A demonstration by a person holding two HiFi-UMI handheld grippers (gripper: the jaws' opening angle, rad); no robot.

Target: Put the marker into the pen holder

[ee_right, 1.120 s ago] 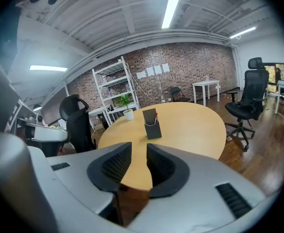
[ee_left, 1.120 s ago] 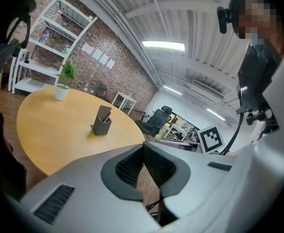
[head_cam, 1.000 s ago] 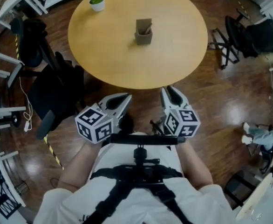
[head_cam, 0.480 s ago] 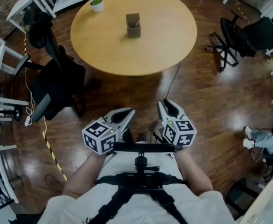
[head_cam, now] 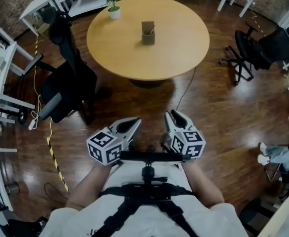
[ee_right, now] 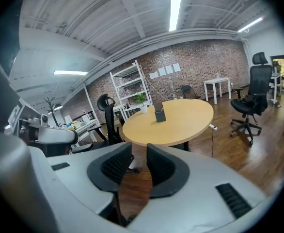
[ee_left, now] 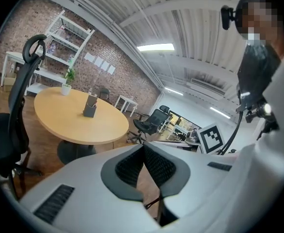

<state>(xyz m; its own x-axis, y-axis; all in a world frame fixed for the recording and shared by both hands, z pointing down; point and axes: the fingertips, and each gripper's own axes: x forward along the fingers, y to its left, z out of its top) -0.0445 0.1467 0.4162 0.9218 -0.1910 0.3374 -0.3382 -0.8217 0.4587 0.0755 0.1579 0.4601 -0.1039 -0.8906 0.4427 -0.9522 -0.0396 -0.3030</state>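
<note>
A small grey pen holder (head_cam: pixel 148 33) stands upright near the middle of the round wooden table (head_cam: pixel 184 48); something thin pokes out of its top, too small to name. The holder also shows far off in the left gripper view as pen holder (ee_left: pixel 89 107) and in the right gripper view as pen holder (ee_right: pixel 159 113). Both grippers hang close to the person's body, well short of the table. The left gripper (head_cam: pixel 133 123) has its pads pressed together, holding nothing. The right gripper (head_cam: pixel 172 115) stands slightly open, with bare floor showing in the narrow gap.
A black office chair (head_cam: pixel 68 85) stands left of the table, and more black chairs (head_cam: pixel 263 43) stand at the right. A potted plant (head_cam: pixel 114 4) sits at the table's far edge. White shelving (head_cam: pixel 1 68) lines the left side. A cable (head_cam: pixel 186 85) runs across the wooden floor.
The table and holder have drawn farther away in the head view as the person backed off. Both grippers stayed close to the body, and their jaws look unchanged.
</note>
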